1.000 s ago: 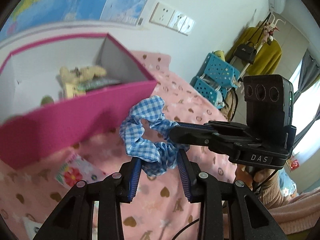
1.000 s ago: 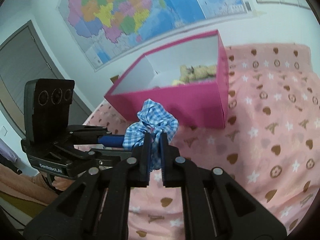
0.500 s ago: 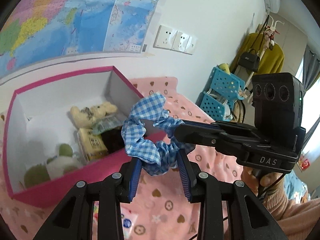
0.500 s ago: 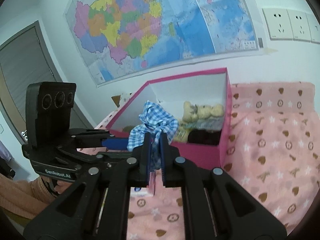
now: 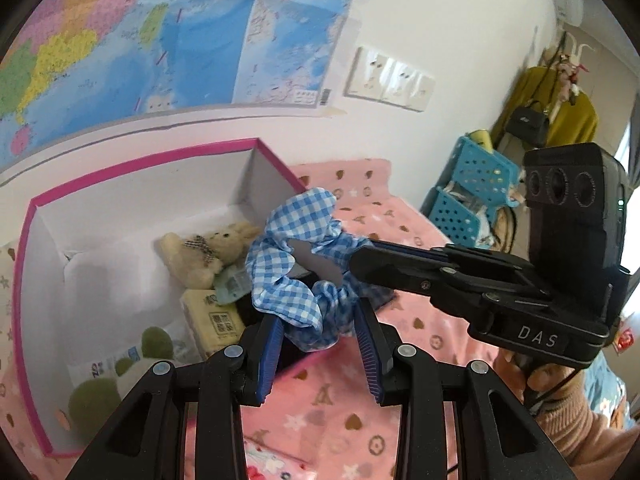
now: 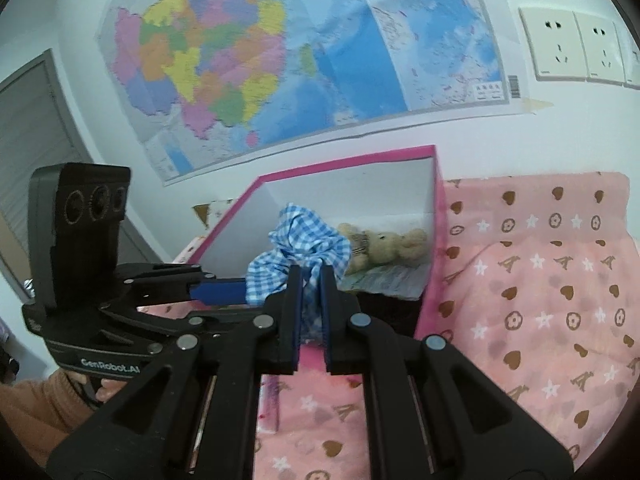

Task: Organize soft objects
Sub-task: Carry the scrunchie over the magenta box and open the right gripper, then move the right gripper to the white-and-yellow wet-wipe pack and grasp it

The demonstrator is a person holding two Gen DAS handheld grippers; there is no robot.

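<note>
Blue-white gingham scrunchie point(image 5: 294, 264), ruffled cloth ring, held above the near edge of the pink cardboard box point(image 5: 132, 160). Left gripper point(image 5: 320, 334) pinches its lower folds; right gripper point(image 6: 311, 292) clamps its side (jaws nearly together). Left view alone shows green plush balls point(image 5: 154, 342) and a tissue pack point(image 5: 214, 316); both show the fuzzy bear point(image 6: 380, 246).

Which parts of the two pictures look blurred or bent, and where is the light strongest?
Left wrist view: the wall map is smeared, the pink box rim bows, and the window at the right edge glares. Right wrist view: the blue checked scrunchie is slightly soft, and the door frame curves.
</note>
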